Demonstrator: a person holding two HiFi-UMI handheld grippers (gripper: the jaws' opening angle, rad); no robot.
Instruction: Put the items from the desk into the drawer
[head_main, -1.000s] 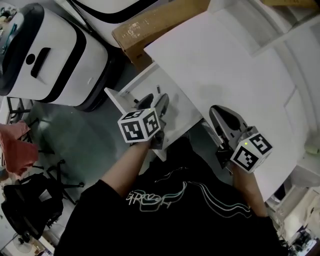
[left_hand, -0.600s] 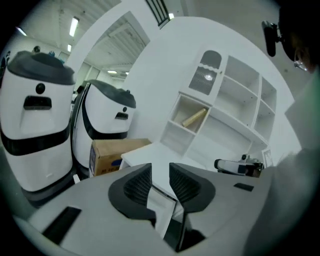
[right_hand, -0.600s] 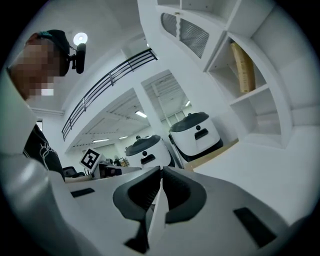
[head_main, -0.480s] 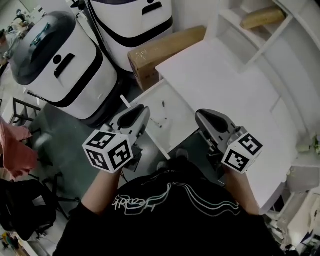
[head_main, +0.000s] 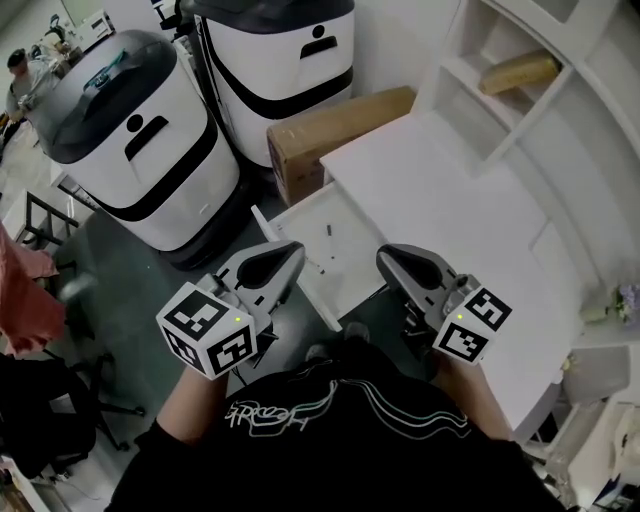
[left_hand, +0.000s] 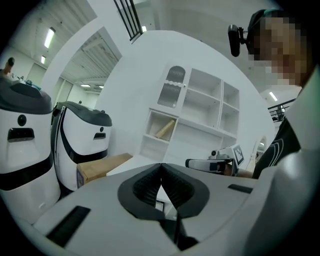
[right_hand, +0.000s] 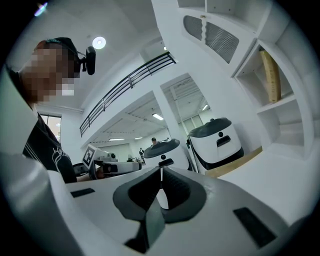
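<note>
We are working at the white desk (head_main: 470, 210), and its top is showing no loose items in the head view. The open drawer (head_main: 300, 212) is projecting from the desk's left edge, with its long axis running toward the lower left of that view. We are holding both grippers roughly level above it, side by side and apart. The left gripper (head_main: 293, 252) is hanging over the drawer's outer end. The right gripper (head_main: 386, 256) is hanging near the corner where the drawer meets the desk. The left gripper's jaws have just been closing and are now clenched with nothing between them. The right gripper's jaws are likewise pressed together and empty. A small dark item (head_main: 330, 232) is lying on the drawer floor, ahead of and below both tips and between them. We are judging the loading as nearly complete. If the drawer is to be pushed shut, the left gripper is the nearer one to its front panel.
</note>
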